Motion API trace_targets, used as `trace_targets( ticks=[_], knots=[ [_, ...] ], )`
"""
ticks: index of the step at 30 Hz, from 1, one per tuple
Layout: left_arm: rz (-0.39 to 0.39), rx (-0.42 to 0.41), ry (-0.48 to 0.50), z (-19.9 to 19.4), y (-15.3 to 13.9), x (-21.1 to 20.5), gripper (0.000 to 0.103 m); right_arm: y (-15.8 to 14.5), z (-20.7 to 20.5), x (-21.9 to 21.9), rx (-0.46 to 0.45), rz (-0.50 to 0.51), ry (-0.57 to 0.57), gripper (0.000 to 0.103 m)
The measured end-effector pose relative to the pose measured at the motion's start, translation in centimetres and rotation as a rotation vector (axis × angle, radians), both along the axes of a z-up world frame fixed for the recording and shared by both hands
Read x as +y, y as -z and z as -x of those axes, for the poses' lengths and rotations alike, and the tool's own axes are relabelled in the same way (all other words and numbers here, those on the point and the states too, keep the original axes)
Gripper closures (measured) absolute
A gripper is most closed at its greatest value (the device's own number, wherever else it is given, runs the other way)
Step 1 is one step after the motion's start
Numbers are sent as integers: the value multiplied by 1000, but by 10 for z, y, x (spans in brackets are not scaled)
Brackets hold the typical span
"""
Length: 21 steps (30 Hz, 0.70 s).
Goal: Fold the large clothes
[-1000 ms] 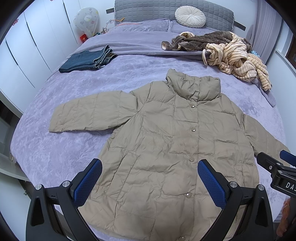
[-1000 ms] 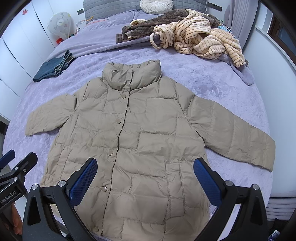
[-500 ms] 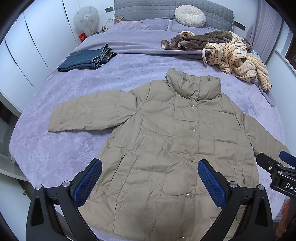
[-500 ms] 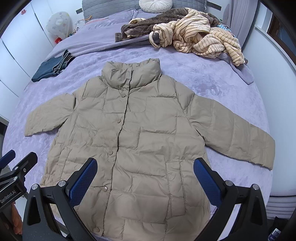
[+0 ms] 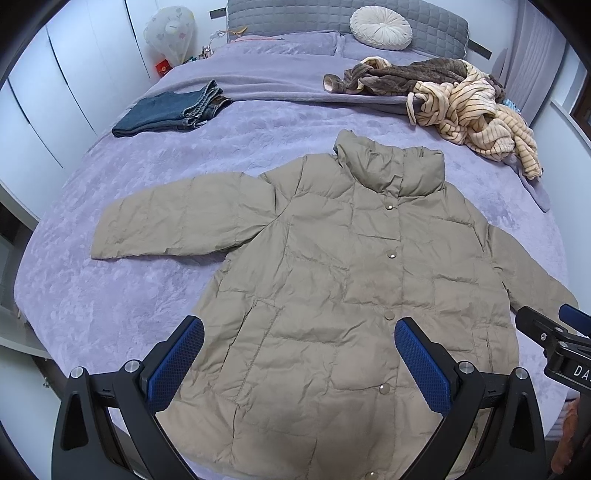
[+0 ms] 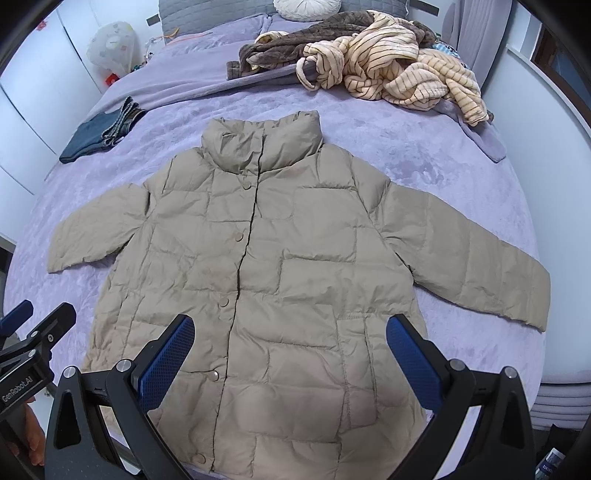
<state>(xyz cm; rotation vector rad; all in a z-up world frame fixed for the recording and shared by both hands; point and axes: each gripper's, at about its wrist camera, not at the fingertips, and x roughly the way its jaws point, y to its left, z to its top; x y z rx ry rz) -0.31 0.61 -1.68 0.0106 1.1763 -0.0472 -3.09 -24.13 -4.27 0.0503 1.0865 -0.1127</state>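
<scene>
The left claw (image 5: 299,360) hangs wide open above the lower part of a tan puffer jacket (image 5: 351,288), its blue pads (image 5: 177,363) spread apart and gripping nothing. The right claw (image 6: 290,356) is likewise spread wide and empty, poised over the jacket's hem. The jacket lies flat, front up and snapped shut, on a purple bed (image 5: 110,295), directly ahead of and beneath both claws, collar pointing away from them and both sleeves stretched out to the sides. The right claw's tip also shows at the right edge of the left wrist view, just beyond the end of the jacket's sleeve there. Far ahead of the left claw and off to its left rest folded jeans (image 5: 170,110). Far ahead and to the right sits a heap of striped cream and brown clothes (image 6: 388,70), apart from the jacket. A round white cushion (image 5: 380,27) leans against the grey headboard (image 5: 295,14) beyond.
</scene>
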Motion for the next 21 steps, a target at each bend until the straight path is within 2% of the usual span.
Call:
trace_targets(
  ticks=[7,11,15,18,21],
  knots=[
    [55,69,-19,-10,31,31,0,14,-10,13,57,-20,9,0],
    [178,58,-28,-31,54,58,0,25,-17,29,59,-47,3,0],
    [314,59,-54,-70,87,102,0,39,-28,46,51,-147,19,0],
    [361,45,-99,-104,114,146,0,58,-39,63,68,-239,31,0],
    [457,40,-179,-137,147,200,0,87,-55,91,159,-337,17,0]
  ],
)
